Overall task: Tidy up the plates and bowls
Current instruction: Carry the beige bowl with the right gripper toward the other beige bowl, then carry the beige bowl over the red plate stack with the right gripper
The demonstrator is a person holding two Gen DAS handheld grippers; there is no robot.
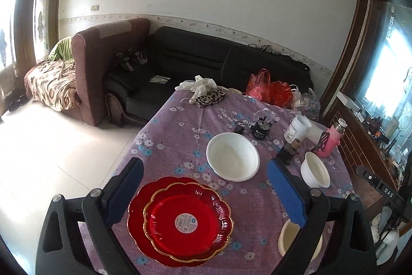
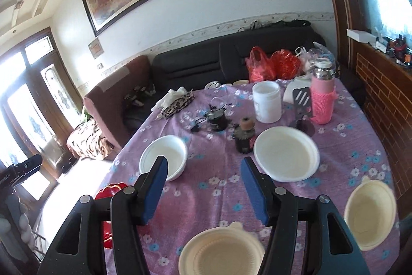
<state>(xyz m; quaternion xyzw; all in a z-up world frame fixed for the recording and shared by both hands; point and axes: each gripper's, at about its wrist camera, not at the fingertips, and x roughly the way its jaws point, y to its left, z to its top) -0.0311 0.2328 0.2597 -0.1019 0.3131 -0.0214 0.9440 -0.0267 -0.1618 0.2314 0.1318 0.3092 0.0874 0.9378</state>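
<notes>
Left wrist view has the left gripper (image 1: 206, 197) with its jaws spread wide and nothing between the pads, held above the purple floral tablecloth (image 1: 175, 135). Below the gap, nearer the left finger, lies a stack of two red scalloped plates (image 1: 180, 221), the upper one gold-rimmed with a round sticker at its centre. Beyond the gap sits a large white bowl (image 1: 233, 156), and past the right finger a smaller white bowl (image 1: 315, 169). A cream container (image 1: 291, 236) is partly hidden behind the right finger.

From the right wrist, the right gripper (image 2: 203, 187) also shows its jaws apart and empty, above bare cloth. A cream bowl (image 2: 221, 251) lies below the gap at the bottom edge, with a second cream bowl (image 2: 369, 213) off to the right near the table edge. Just beyond the left finger stands the white bowl (image 2: 164, 153), and beyond the right finger a white plate (image 2: 287, 153).

Only the left view shows the red plates whole; on the right view just a red sliver (image 2: 108, 192) peeks out behind the left finger. Only the right view shows both cream bowls clearly, along with the pink bottle (image 2: 322, 97) and white jar (image 2: 266, 102) standing upright farther back. Part of the other gripper shows at the edge of each view.
</notes>
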